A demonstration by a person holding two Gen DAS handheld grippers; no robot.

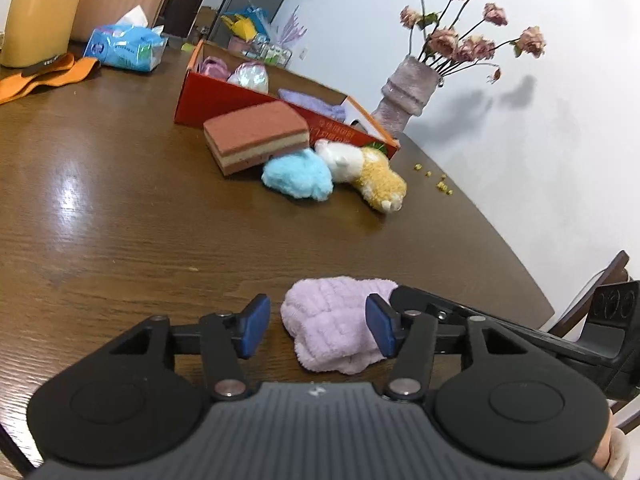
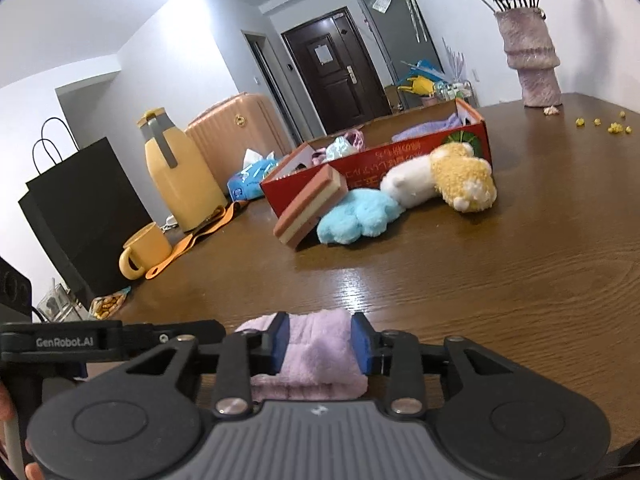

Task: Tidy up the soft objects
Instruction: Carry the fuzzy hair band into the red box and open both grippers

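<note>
Red box partly filled; sponge, blue paw, plush remain on counter (beside box). Right hand-held gripper pinches lilac towel; left hand-held gripper wide, empty

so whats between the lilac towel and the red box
Mostly bare table; against the red box lie a layered sponge, a blue paw plush and a corgi plush. Both views show it.

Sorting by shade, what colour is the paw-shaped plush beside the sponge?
Light blue paw plush, clearest in the right wrist view.
</note>
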